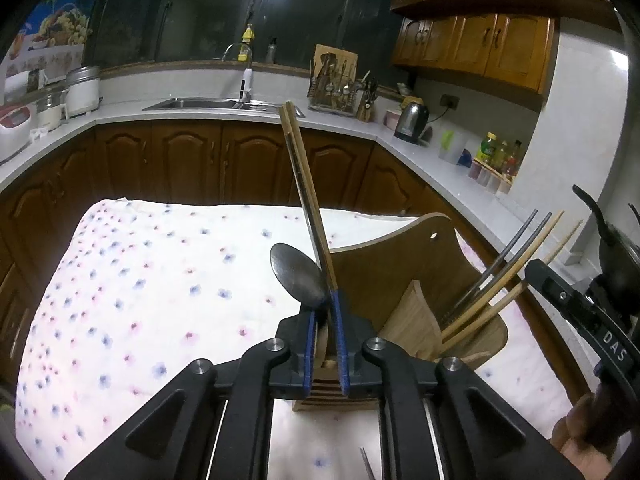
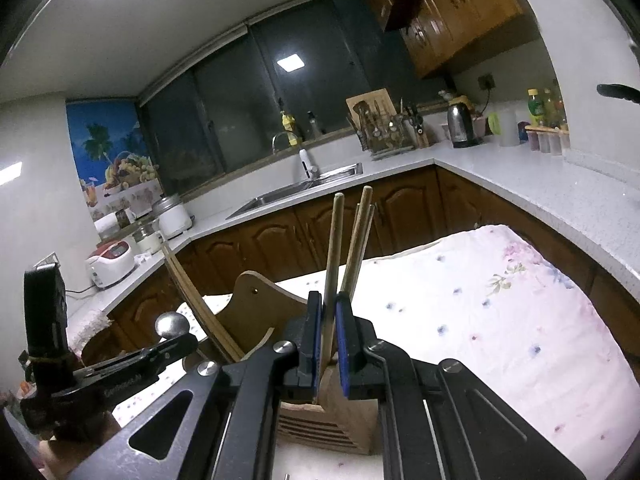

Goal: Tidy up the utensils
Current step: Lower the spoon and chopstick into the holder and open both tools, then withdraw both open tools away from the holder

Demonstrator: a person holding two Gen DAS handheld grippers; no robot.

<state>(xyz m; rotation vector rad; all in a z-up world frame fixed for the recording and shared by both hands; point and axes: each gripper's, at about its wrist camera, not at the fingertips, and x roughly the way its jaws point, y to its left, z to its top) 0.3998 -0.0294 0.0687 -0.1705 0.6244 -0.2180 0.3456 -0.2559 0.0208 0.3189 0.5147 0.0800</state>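
Left gripper (image 1: 326, 312) – jaws narrow around spoon (image 1: 298, 276) and 2 chopsticks (image 1: 306, 200), 12 o'clock, over wooden holder (image 1: 400, 280). Right gripper (image 2: 329, 320) pinches 1 chopstick (image 2: 334, 264). Risk – loosened left jaws let spoon tip out, miss slot.

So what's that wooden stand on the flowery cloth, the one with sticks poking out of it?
The wooden utensil holder looks like light brown wood: a tall rounded back panel with a small hole near its top, a curved front wall, and slots along its base. It stands upright on the floral cloth. Wooden and darker chopsticks lean out of one compartment; a metal spoon and more chopsticks rise from another. Both hand-held grippers sit right over it, the left hand-held gripper beside the spoon.
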